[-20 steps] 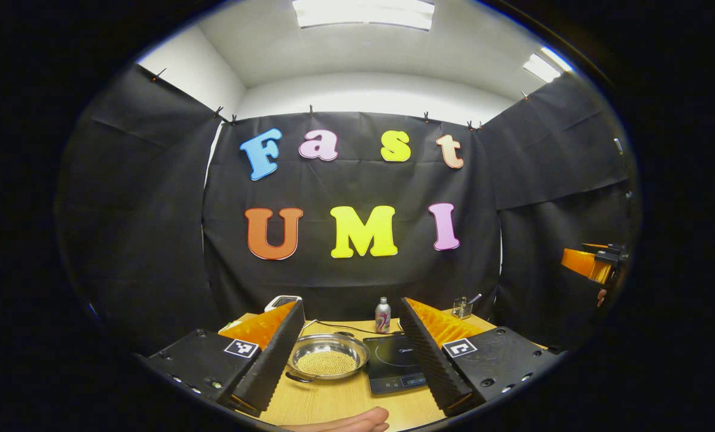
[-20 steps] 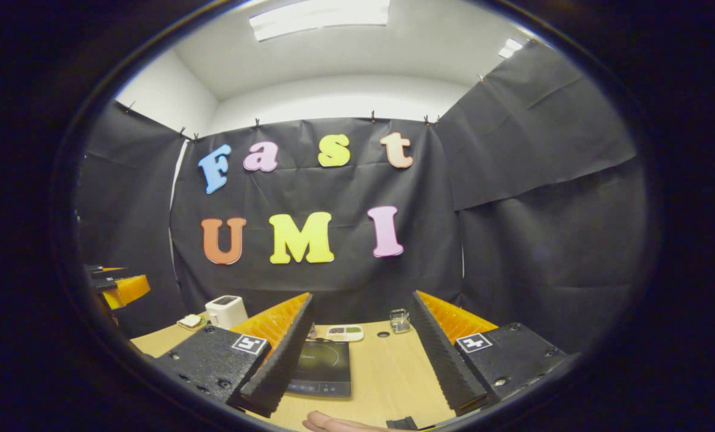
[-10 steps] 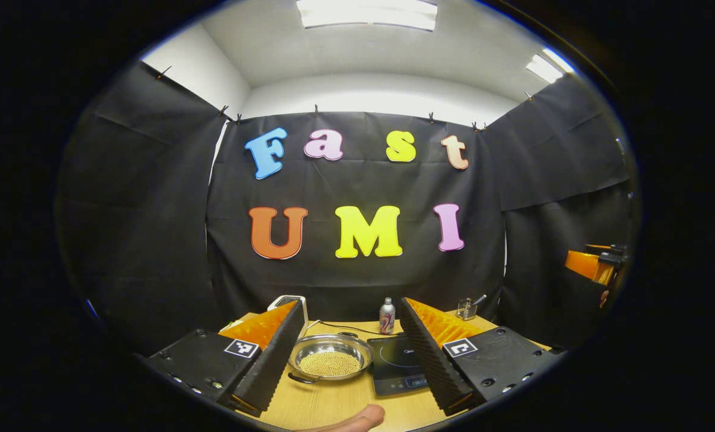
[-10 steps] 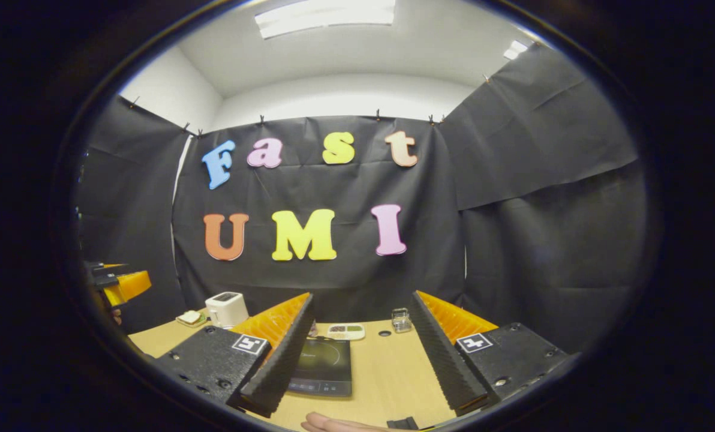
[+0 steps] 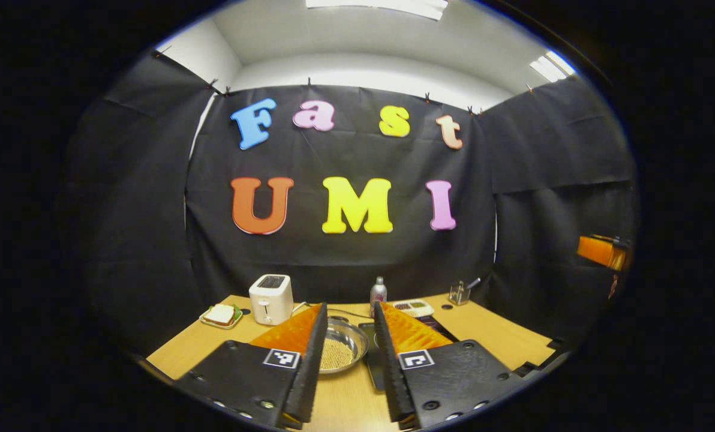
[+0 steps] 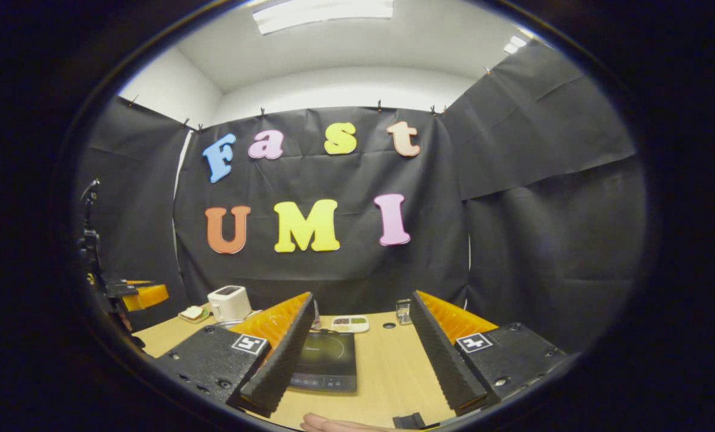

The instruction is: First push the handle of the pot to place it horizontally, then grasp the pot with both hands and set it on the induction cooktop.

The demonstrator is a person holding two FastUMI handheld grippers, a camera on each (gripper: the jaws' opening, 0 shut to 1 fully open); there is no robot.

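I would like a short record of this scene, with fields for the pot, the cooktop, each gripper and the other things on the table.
pot: steel pot holding yellowish grains, on the wooden table, left of the cooktop
induction cooktop: black induction cooktop, nothing on it
left gripper: left gripper, fingers partly closed, holding nothing, above the table in front of the pot
right gripper: right gripper, fingers wide open, holding nothing
other things: toaster, bottle, plate of toast

No text can be read: the induction cooktop [image 6: 326,363] carries a faint, illegible mark.
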